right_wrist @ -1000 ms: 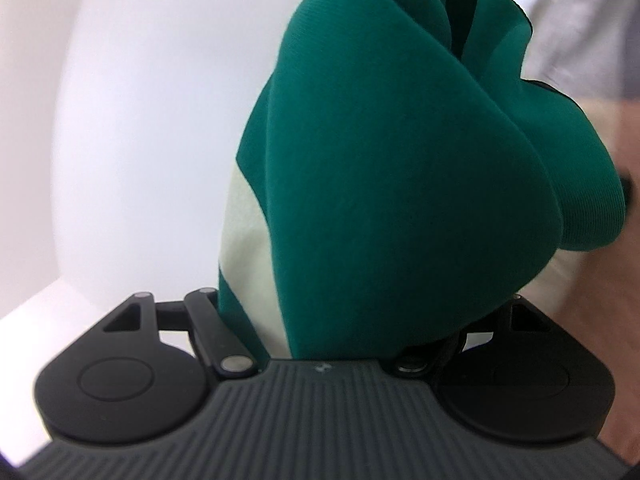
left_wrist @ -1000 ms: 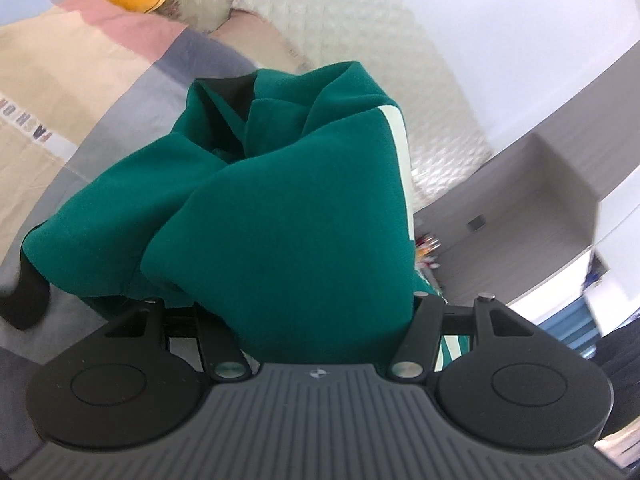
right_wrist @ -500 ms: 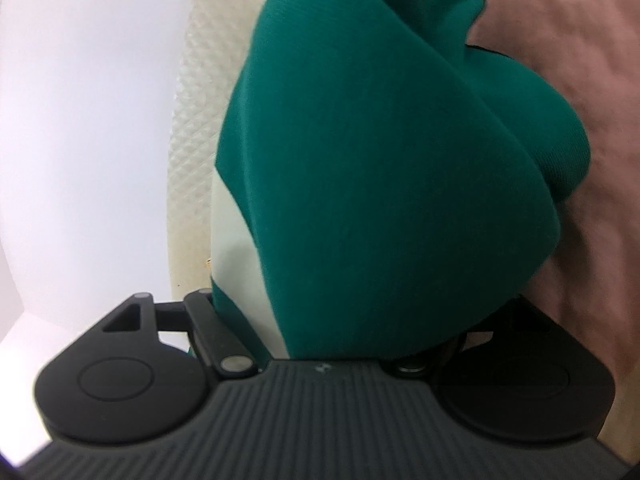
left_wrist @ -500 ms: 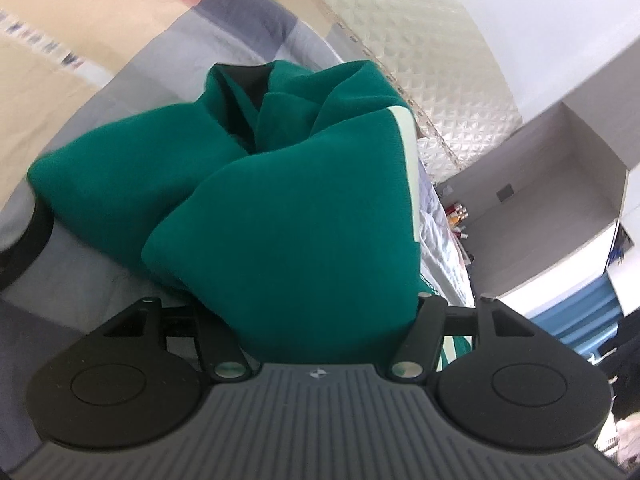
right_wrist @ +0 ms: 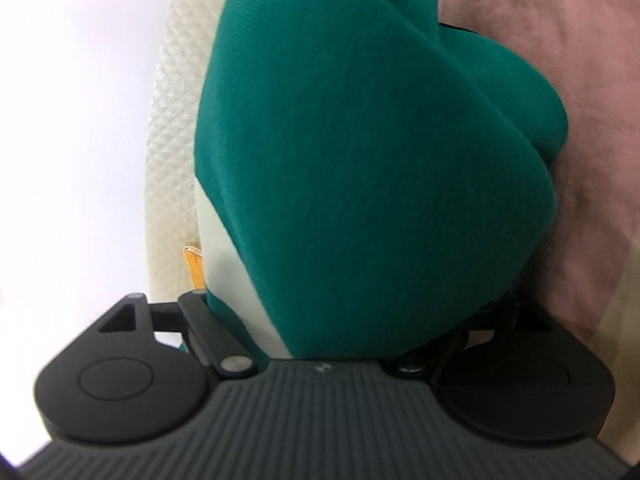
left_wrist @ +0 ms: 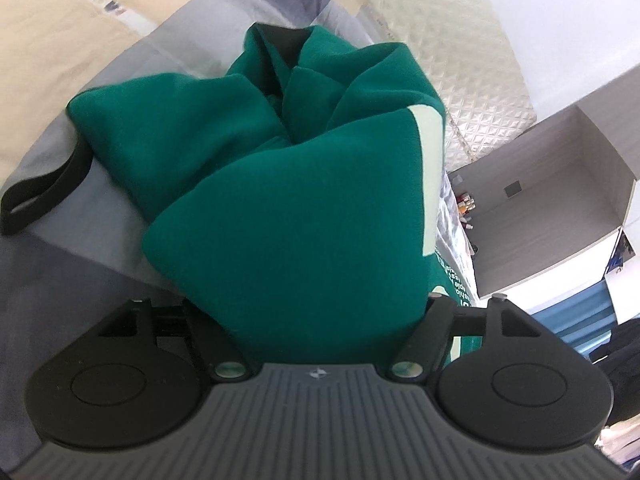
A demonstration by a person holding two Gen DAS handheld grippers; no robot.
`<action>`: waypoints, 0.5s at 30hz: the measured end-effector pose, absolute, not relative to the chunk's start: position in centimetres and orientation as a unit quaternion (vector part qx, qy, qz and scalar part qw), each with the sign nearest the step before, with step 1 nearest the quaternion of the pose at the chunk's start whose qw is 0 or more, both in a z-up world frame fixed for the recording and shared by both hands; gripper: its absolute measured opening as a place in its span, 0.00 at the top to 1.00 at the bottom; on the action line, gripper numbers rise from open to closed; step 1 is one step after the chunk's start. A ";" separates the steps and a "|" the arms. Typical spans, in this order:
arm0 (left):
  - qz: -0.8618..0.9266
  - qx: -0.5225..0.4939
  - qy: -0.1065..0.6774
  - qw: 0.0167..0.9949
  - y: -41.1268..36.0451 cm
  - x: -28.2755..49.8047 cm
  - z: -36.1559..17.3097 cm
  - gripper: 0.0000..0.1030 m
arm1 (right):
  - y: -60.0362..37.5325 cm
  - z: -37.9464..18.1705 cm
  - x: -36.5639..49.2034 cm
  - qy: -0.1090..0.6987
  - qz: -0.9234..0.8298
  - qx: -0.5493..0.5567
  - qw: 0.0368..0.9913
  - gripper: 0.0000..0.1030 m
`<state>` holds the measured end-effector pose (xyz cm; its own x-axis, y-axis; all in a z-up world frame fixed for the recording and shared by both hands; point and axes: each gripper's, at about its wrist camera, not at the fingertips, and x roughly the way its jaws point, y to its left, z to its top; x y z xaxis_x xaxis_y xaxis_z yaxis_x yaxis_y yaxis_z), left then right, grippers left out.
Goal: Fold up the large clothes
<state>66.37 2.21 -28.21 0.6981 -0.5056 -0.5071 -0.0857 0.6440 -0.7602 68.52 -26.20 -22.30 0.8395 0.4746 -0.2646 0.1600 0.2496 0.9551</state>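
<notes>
A large green garment [left_wrist: 300,200] with a pale stripe lies bunched on the grey part of the bed cover [left_wrist: 100,248]. A thick fold of it rises between the jaws of my left gripper [left_wrist: 316,312]. Those jaws are opening, with the fold still filling the gap and hiding the fingertips. A black cuff or strap [left_wrist: 44,192] trails from the garment at the left. In the right wrist view the same green garment [right_wrist: 380,180] bulges between the jaws of my right gripper [right_wrist: 352,312], which is shut on a thick bundle of it. Its fingertips are hidden too.
The patterned bed cover [left_wrist: 60,60] spreads to the left and its pink part [right_wrist: 560,80] lies to the right of the bundle. A quilted cream headboard [left_wrist: 460,60] stands behind. A grey open shelf unit [left_wrist: 560,200] is at the right, with small bottles beside it.
Both grippers have come down with the garment, which now rests on the bed. The right view swung from the white wall towards the pink cover. The left jaw arms stand slightly wider apart.
</notes>
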 end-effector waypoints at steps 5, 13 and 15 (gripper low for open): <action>-0.114 -0.449 0.389 0.796 3.3 65.2 -27.9 0.24 | -26.1 -20.6 69.1 0.275 0.085 0.627 0.724 0.19; -0.094 -0.409 0.401 0.814 5.3 61.7 -24.5 0.19 | -26.9 -16.5 72.5 0.283 0.030 0.626 0.726 0.17; -0.092 -0.387 0.397 0.827 5.7 60.7 -23.1 0.19 | -27.3 -14.5 73.6 0.294 0.017 0.600 0.744 0.17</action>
